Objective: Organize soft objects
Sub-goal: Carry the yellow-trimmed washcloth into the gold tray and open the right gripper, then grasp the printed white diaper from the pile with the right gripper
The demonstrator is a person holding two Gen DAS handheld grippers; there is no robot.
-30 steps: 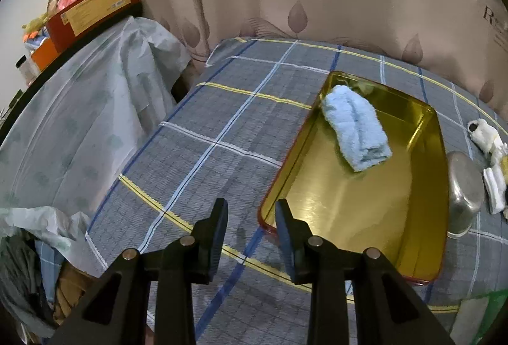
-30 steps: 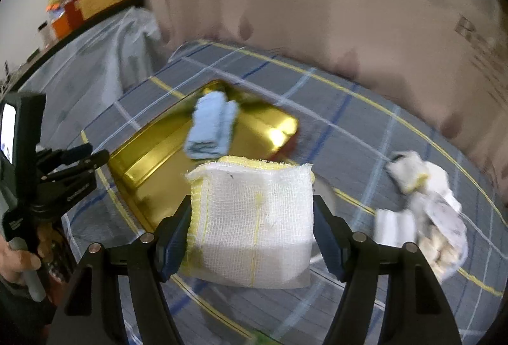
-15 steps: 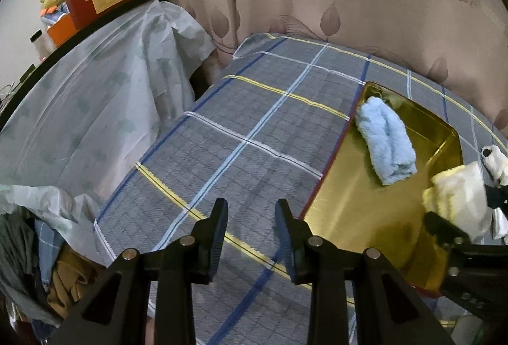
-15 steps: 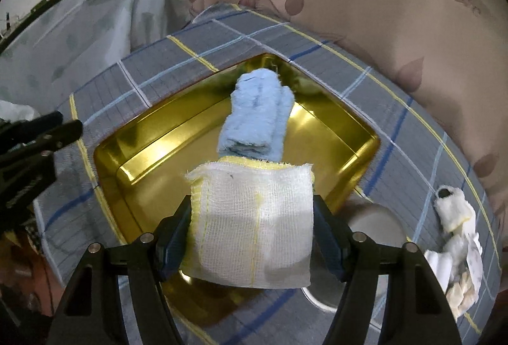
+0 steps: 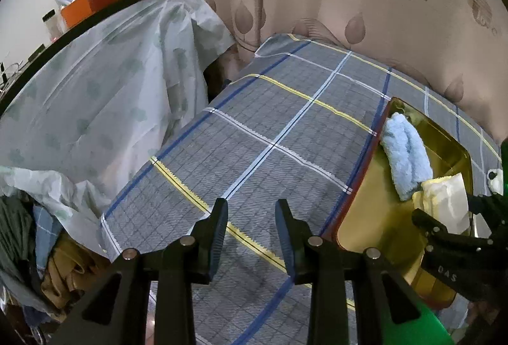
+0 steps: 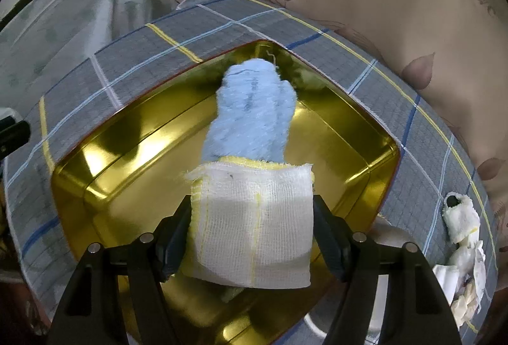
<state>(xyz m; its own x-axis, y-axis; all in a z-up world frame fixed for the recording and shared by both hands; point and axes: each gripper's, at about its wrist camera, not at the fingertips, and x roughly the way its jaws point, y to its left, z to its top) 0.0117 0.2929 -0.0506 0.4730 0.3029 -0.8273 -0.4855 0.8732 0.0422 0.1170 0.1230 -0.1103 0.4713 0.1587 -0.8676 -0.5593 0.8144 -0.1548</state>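
While the right gripper (image 6: 252, 226) hangs over the gold tray (image 6: 104, 173), its two fingers (image 6: 173, 233) press the sides of a folded white gauze cloth (image 6: 254, 224) with thin yellow stripes, so it is clenched on that cloth; the cloth's far edge overlaps the near end of a rolled light-blue towel (image 6: 254, 113), which lies lengthwise in the tray toward its far corner; the tray rests on a bench draped in a grey plaid cloth (image 6: 143, 52) with blue, white and yellow lines; to the right of the tray, on the plaid, lies a loose heap of white cloths (image 6: 463, 246), well apart from the towel; a round metal object shows partly at the tray's near right corner, too hidden to name; the left gripper (image 5: 250, 233) stands released, nothing between its fingers, over bare plaid just left of the tray's red-edged rim (image 5: 362, 173); from the left wrist view the blue towel (image 5: 404, 154) and the held gauze cloth (image 5: 447, 202) sit at the right edge, with the right gripper's black fingers beneath them; a beige curtain (image 5: 365, 11) with leaf prints hangs behind the bench; a pale plastic sheet (image 5: 95, 97) covers furniture to the left.
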